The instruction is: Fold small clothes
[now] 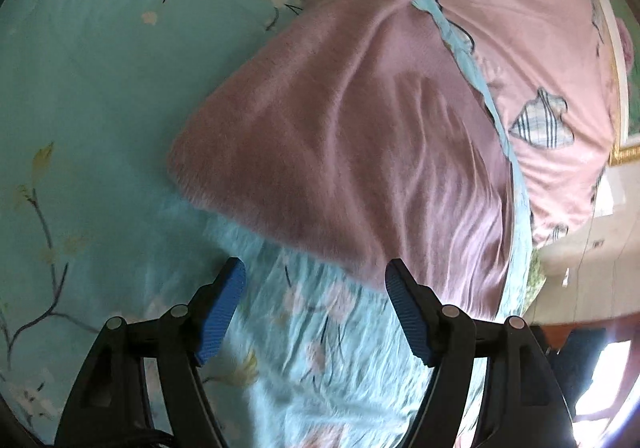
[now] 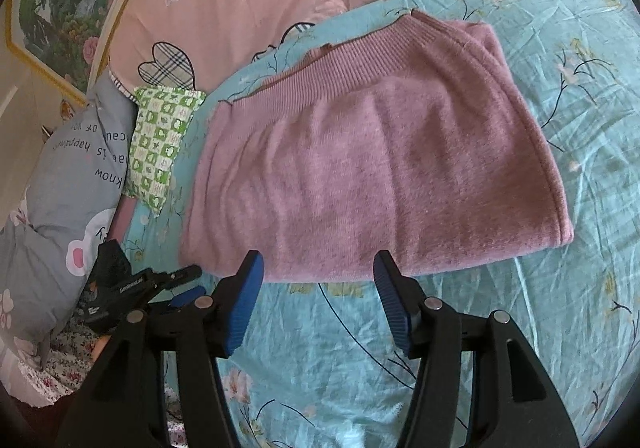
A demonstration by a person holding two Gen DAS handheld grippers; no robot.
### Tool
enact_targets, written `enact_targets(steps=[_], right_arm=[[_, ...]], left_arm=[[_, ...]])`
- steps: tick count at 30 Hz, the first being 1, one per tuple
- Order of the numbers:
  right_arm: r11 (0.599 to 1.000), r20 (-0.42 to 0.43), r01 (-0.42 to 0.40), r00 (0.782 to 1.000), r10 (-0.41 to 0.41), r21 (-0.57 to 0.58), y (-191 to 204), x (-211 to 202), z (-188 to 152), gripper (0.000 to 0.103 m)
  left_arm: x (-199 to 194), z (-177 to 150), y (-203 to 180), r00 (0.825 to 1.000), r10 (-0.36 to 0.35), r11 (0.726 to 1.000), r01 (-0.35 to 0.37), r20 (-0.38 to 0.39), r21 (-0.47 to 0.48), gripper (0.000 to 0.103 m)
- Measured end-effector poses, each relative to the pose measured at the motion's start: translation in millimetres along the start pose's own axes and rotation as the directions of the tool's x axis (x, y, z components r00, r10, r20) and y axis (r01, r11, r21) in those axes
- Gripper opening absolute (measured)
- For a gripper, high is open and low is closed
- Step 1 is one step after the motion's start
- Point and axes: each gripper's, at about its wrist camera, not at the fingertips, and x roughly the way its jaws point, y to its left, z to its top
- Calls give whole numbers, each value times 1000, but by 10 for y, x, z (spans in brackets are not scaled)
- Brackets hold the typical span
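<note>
1. The folded mauve sweater (image 2: 372,164) lies on the floral bed (image 2: 520,328), just ahead of both jaws.
2. Left gripper (image 1: 316,280): jaws spread, holding nothing.
3. Right gripper (image 2: 318,272): jaws spread, holding nothing.

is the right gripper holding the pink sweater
No, the right gripper is open, its blue fingertips spread apart above the near edge of the pink sweater, with nothing pinched between them.

A home bedroom: floral bedspread (image 2: 520,328), pillows (image 2: 52,208), framed picture (image 2: 52,0).
</note>
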Motion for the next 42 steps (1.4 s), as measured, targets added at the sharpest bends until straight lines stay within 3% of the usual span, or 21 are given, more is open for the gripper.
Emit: enact_targets(steps=[6, 11, 13, 15, 16, 21, 24, 27, 32, 34, 37, 42], right_arm=[[1000, -35, -1, 999, 2, 4, -71, 86, -11, 58], [1000, -55, 2, 998, -1, 20, -184, 139, 5, 58], [1000, -57, 1, 998, 1, 25, -225, 144, 27, 58], [1000, -53, -1, 999, 3, 27, -259, 142, 51, 58], [1000, -52, -2, 999, 3, 28, -271, 140, 62, 58], [999, -36, -12, 999, 14, 46, -353, 100, 128, 58], [998, -18, -18, 1000, 19, 56, -409, 41, 189, 58], [997, 0, -30, 1000, 30, 68, -463, -24, 265, 58], [991, 46, -65, 997, 60, 115, -615, -139, 467, 58], [988, 61, -81, 995, 74, 131, -674, -163, 580, 58], [985, 51, -105, 994, 98, 139, -732, -105, 778, 58], [979, 3, -157, 987, 158, 133, -674, 190, 1106, 58]], left_arm=[[46, 169, 115, 996, -53, 992, 61, 72, -114, 75], [40, 323, 173, 987, -37, 986, 62, 158, -156, 71], [44, 363, 137, 984, -8, 989, 34, 179, -145, 64], [49, 398, 97, 982, 19, 992, 5, 189, -125, 33], [49, 418, 75, 982, 18, 994, 3, 188, -110, 27], [-97, 405, -284, 971, 33, 999, -38, 238, 18, 18], [-189, 360, -720, 967, -16, 990, -20, 254, 138, 16], [-231, 256, -1200, 965, -80, 961, 8, 249, 278, 15], [7, -85, -2030, 974, -164, 860, 63, 157, 506, 14], [256, -271, -2252, 984, -142, 807, 54, 104, 588, 14], [672, -457, -2391, 997, -57, 758, 8, 54, 652, 14], [879, -542, -2410, 999, -15, 742, -17, 42, 670, 14]])
